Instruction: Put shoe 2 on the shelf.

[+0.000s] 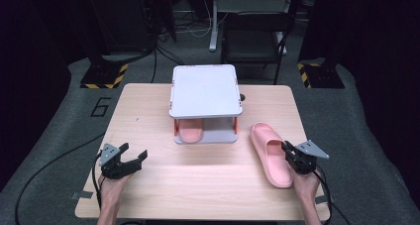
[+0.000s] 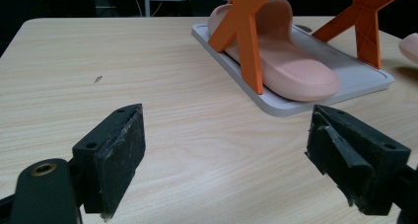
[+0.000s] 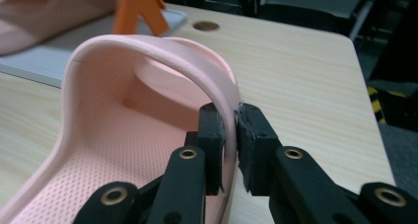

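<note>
Right gripper (image 3: 229, 135): fingers clamped on the side rim of the loose pink slipper (image 1: 270, 153), which lies on the worktop (image 1: 208, 180) just right of the grey rack (image 1: 205, 91). Left gripper (image 1: 130, 160): fingers apart, nothing between them, over bare worktop. Second slipper (image 2: 281, 61) sits on the rack's lower tray.

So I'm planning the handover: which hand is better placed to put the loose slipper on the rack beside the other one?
The right. Its tongs are already shut on the loose slipper's side wall. The left tongs stand open over bare table, far from that slipper.
</note>
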{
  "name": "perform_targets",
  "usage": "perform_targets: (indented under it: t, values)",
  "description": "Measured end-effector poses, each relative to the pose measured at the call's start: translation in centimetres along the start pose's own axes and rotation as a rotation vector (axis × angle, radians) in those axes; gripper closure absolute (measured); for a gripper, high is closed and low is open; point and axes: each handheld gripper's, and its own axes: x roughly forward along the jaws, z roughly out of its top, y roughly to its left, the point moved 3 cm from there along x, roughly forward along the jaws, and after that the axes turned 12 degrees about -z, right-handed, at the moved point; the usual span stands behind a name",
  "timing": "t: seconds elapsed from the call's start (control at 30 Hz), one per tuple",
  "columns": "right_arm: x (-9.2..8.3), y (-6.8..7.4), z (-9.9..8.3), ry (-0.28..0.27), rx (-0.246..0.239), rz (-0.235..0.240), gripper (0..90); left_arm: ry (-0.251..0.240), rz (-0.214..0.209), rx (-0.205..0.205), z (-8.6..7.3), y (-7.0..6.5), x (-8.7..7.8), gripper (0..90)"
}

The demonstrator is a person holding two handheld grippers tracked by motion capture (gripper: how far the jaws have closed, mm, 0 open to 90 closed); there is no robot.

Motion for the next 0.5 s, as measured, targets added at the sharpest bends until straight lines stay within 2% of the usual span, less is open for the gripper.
perform_targets:
  t: [0.1,0.23,0.3,0.5]
  values:
    - [-0.7,1.6,1.0,-0.023,-0.011,0.042,81.0,0.009,-0.001,-0.002,0.0,-0.1,0.0,14.7]
    - [-1.1,4.7,2.2,-0.047,-0.037,0.123,81.3,0.012,-0.005,-0.001,0.0,-0.2,0.0,14.7]
    - [-1.1,6.0,2.6,-0.036,-0.034,0.158,81.3,0.005,-0.005,-0.001,0.1,-0.2,0.0,14.7]
    - [0.4,9.3,3.7,-0.03,-0.056,0.197,81.2,0.0,-0.005,-0.003,0.1,-0.1,-0.1,14.7]
